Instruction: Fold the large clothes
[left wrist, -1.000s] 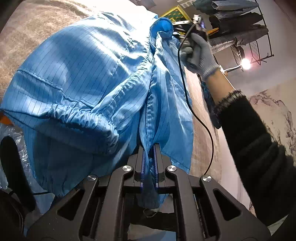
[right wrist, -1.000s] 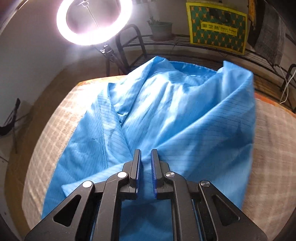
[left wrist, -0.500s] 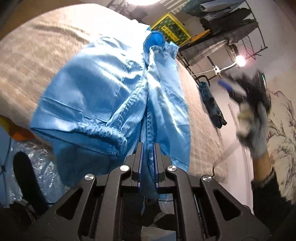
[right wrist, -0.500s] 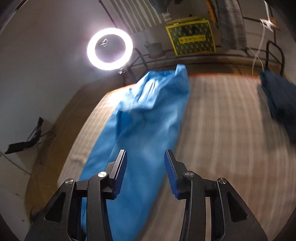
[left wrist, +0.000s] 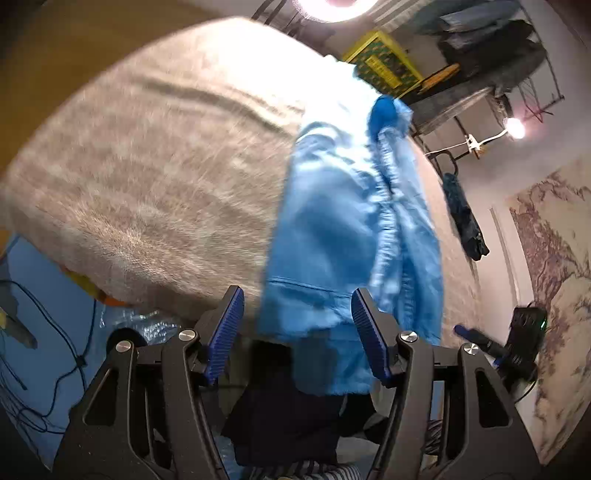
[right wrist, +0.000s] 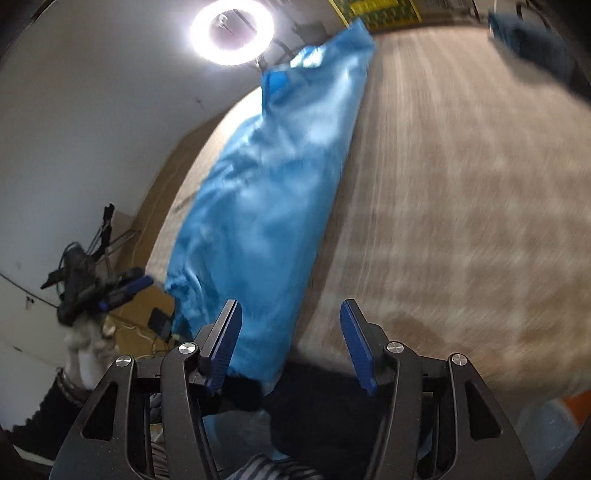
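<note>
A large light-blue garment (left wrist: pixel 343 229) lies folded into a long narrow strip on the beige cloth-covered table (left wrist: pixel 155 177); its near end hangs over the table's front edge. My left gripper (left wrist: pixel 297 336) is open and empty, just short of that hanging end. In the right wrist view the same garment (right wrist: pixel 273 192) runs away toward the ring light. My right gripper (right wrist: pixel 290 345) is open and empty, near the garment's near end. Each gripper shows in the other's view: the right one (left wrist: pixel 509 347) and the left one (right wrist: pixel 92 288).
A ring light (right wrist: pixel 232 31) stands beyond the table's far end. A yellow-green box (left wrist: pixel 384 66) and a rack of clothes (left wrist: pixel 491 48) are at the back. A dark blue garment (left wrist: pixel 461 218) lies at the table's right side. Cables (left wrist: pixel 48 350) hang lower left.
My left gripper has opened and let go of the garment, which now lies in a narrow strip. Both grippers have pulled back toward the table's front edge; the right one opened half a second earlier.
</note>
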The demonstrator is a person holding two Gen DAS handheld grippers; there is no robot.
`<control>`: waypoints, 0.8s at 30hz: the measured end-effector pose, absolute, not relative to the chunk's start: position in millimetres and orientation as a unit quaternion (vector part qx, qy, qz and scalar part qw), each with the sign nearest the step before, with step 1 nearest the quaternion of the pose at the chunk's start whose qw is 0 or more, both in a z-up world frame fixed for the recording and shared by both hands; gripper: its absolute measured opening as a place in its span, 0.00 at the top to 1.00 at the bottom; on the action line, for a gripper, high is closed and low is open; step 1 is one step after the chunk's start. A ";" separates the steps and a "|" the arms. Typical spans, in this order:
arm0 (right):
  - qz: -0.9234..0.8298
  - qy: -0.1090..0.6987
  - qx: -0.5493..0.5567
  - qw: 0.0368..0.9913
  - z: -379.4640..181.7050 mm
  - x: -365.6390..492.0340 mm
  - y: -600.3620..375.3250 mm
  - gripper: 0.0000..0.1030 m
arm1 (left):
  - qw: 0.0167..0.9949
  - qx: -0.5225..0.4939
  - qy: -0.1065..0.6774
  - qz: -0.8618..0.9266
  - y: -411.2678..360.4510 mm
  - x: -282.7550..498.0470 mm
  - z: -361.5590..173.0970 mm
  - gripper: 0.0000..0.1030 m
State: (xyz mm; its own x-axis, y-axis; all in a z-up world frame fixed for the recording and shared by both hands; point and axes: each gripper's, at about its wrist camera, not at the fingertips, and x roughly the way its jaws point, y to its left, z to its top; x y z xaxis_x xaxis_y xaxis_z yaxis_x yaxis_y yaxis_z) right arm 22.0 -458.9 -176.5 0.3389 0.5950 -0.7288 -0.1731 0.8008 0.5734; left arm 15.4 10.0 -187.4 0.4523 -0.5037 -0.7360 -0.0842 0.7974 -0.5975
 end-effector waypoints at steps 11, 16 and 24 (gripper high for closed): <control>0.314 0.506 0.271 0.756 -207.1 19.1 -431.3 0.51 | 0.763 -0.329 0.522 -0.193 -10.2 31.7 -214.7 0.44; 0.307 0.521 0.257 0.754 -211.2 23.4 -421.3 0.95 | 0.769 -0.276 0.538 -0.208 -39.2 31.3 -214.4 0.93; 0.290 0.519 0.183 0.783 -156.9 11.1 -449.9 0.98 | 0.742 -0.325 0.527 -0.259 -75.0 -12.2 -196.5 0.95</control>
State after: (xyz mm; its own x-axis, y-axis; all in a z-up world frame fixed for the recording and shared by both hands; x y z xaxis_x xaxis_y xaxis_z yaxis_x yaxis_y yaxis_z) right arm 11.1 -449.9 -156.9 0.2935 0.6446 -0.7059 -0.2650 0.7644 0.5878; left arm -12.2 -75.0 -196.5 0.3107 -0.7262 -0.6133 0.0416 0.6550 -0.7545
